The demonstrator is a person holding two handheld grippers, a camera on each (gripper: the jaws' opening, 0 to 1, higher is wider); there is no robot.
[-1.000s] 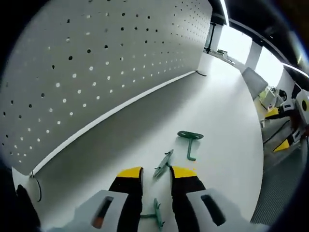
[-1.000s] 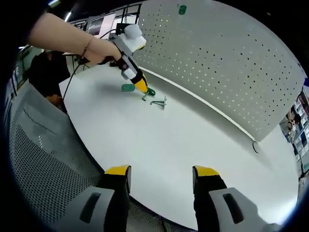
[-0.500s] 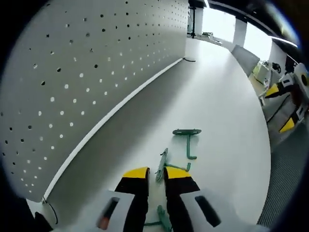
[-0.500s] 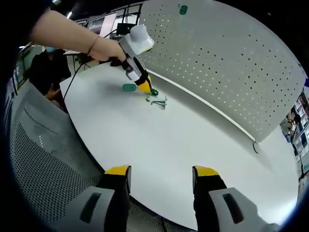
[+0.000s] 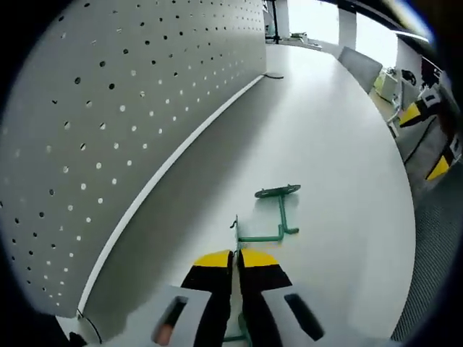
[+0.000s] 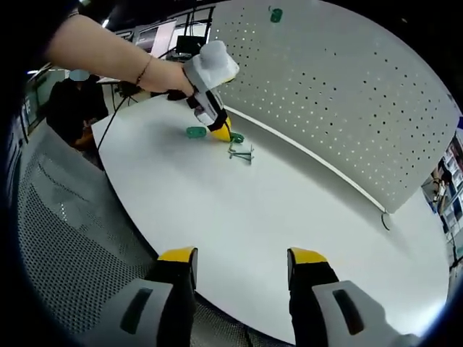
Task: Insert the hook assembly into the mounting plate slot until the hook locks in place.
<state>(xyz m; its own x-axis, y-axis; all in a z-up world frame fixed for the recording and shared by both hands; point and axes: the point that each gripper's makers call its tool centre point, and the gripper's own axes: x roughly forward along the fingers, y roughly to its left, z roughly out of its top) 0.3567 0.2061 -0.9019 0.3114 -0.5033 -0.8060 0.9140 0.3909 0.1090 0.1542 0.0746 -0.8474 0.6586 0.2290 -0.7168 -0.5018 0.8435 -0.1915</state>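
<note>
Yellow-tipped jaws of the left gripper (image 5: 236, 260) stood nearly together in the left gripper view, clenched on the thin plate end of a green hook assembly (image 5: 249, 235), which emerged from between the fingertips and extended just ahead of them over the white table (image 5: 340, 144). Part of the same green metal showed below the tips, between the two finger bodies. Slightly beyond and to the right of the fingertips, a second green hook (image 5: 282, 206) lay flat on the table, its flat plate farthest from the jaws; whether it touched the held piece could not be determined. To the left of the fingers, a white perforated mounting plate (image 5: 108, 108) rose upright along the table edge and ran away into the distance. In the right gripper view, the right gripper (image 6: 241, 262) hung near the table edge with its yellow-tipped jaws spread well apart and nothing between them. Far ahead of those fingers and to their left, a person's hand (image 6: 163, 76) carried the left gripper down to the table surface, its tip at the cluster of green parts. A round green part (image 6: 195, 131) lay on the table just left of that tip. High on the perforated plate, well beyond the fingers, a small green item (image 6: 275, 14) was mounted. Another person sat at the far left.
</note>
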